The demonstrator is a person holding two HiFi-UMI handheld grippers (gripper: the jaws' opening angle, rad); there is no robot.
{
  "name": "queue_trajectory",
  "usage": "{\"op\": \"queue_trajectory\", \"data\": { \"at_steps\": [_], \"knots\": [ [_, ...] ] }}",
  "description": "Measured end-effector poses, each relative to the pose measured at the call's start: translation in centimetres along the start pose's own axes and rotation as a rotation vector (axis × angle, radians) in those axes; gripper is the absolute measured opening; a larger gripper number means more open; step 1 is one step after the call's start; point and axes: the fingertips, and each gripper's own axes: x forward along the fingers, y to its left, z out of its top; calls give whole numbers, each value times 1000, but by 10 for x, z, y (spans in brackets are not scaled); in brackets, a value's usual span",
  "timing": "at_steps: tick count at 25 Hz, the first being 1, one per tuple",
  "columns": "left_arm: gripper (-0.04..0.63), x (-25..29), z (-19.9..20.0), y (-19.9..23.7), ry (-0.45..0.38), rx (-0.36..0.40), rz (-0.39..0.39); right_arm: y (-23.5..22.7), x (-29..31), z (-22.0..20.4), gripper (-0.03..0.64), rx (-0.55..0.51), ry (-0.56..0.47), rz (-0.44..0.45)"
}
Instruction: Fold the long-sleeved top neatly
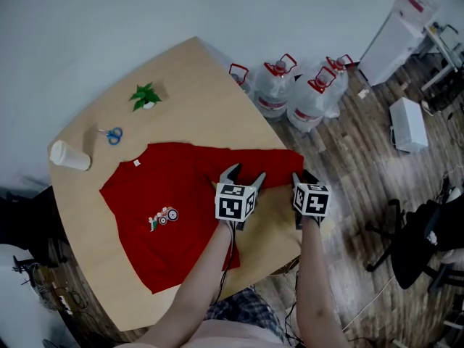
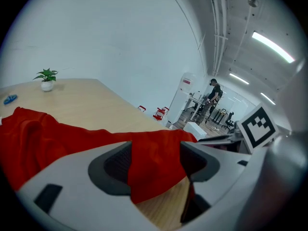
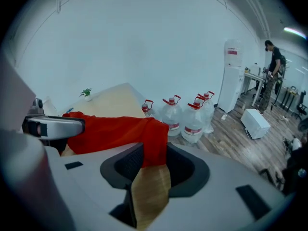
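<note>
A red long-sleeved top [image 1: 170, 209] lies spread on the wooden table [image 1: 196, 85], its printed front up. One sleeve [image 1: 272, 162] runs right toward the table's edge. My left gripper [image 1: 243, 177] is lowered over that sleeve near the shoulder. Seen from the left gripper view, its jaws [image 2: 156, 160] stand wide apart with the red sleeve [image 2: 154, 162] lying between them. My right gripper [image 1: 304, 178] is at the sleeve's end. In the right gripper view its jaws [image 3: 154, 165] are narrowed around the cuff [image 3: 155, 143], with bare table showing in the gap below.
A paper cup [image 1: 69, 155], blue scissors [image 1: 112, 134] and a small potted plant [image 1: 146, 96] sit at the table's far left. On the floor beyond the table stand three water bottles [image 1: 275, 85], a white dispenser [image 1: 402, 27], a white box [image 1: 408, 124] and an office chair [image 1: 424, 238].
</note>
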Motion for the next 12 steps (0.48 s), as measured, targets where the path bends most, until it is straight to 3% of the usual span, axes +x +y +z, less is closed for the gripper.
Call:
{"op": "queue_trajectory", "data": {
  "at_steps": [4, 9, 12],
  "knots": [
    [310, -4, -4, 3, 3, -6, 1, -2, -2, -2, 159, 75, -9, 9],
    [310, -9, -7, 10, 6, -24, 12, 6, -2, -3, 53, 58, -2, 23],
    [310, -15, -6, 15, 1, -31, 26, 5, -9, 2, 40, 31, -20, 12]
  ]
}}
